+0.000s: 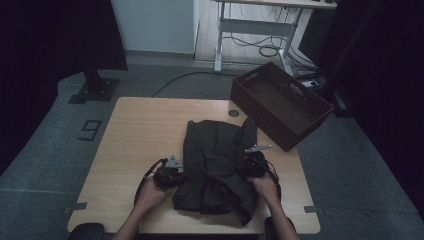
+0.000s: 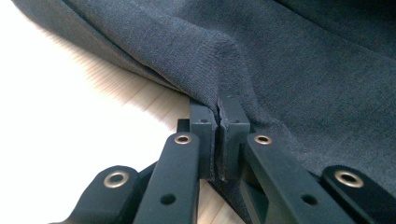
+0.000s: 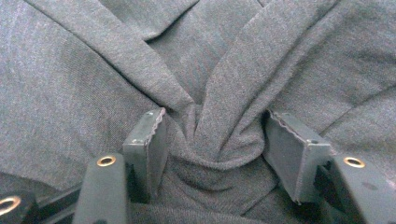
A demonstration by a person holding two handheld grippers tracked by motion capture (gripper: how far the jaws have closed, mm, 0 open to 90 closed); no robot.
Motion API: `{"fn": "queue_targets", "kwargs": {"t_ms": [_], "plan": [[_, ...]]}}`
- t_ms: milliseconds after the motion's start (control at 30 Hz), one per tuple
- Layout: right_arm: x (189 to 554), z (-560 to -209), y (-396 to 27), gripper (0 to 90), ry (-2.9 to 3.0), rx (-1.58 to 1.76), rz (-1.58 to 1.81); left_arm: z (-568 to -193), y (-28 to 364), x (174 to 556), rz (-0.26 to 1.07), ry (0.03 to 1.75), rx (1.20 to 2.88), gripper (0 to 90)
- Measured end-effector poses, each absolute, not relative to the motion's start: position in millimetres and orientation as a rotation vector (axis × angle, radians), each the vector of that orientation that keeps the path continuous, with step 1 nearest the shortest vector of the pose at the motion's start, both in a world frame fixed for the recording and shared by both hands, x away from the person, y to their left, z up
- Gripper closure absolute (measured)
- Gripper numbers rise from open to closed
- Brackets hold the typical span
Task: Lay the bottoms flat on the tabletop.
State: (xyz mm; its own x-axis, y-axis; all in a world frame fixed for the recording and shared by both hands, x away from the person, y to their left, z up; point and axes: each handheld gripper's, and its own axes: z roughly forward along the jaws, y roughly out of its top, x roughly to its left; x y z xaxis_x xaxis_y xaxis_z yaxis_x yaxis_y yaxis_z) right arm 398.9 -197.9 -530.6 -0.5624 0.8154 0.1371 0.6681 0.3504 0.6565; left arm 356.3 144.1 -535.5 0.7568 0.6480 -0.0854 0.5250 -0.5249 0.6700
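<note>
A dark grey garment (image 1: pixel 220 160) lies crumpled on the right half of the wooden table (image 1: pixel 140 125). At the garment's left edge, my left gripper (image 1: pixel 170 176) is shut on it. In the left gripper view the jaws (image 2: pixel 218 112) meet on a thin fold of the cloth (image 2: pixel 280 56), lifted just off the wood. My right gripper (image 1: pixel 252 165) sits on the garment's right side. In the right gripper view its jaws (image 3: pixel 217 140) stand apart with a thick bunch of cloth (image 3: pixel 210 93) gathered between them, and the folds press against both pads.
A dark woven basket (image 1: pixel 280 102) stands at the table's far right corner, partly overhanging the edge. Bare wood stretches to the left of the garment and behind it. A desk frame with cables (image 1: pixel 260 45) stands on the floor beyond.
</note>
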Motion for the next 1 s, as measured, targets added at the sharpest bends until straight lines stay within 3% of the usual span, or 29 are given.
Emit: {"fn": "queue_targets", "kwargs": {"t_ms": [500,667,767,867,1000], "plan": [[406,-530,-99,40.5,2.547,1.134,1.033,-528,234,327,0.323,1.082,2.238,81.1],[407,-528,-73,42.3,2.589,1.086,1.005,-519,254,329,0.422,1.159,2.144,49.6],[409,-528,-65,42.9,2.601,1.071,0.999,-515,257,334,0.437,1.186,2.089,37.5],[410,-527,-61,49.0,2.602,1.073,0.991,-517,250,339,0.424,1.18,2.094,33.7],[410,-522,-64,71.0,2.568,1.14,0.988,-532,234,347,0.443,1.192,2.191,31.3]]}}
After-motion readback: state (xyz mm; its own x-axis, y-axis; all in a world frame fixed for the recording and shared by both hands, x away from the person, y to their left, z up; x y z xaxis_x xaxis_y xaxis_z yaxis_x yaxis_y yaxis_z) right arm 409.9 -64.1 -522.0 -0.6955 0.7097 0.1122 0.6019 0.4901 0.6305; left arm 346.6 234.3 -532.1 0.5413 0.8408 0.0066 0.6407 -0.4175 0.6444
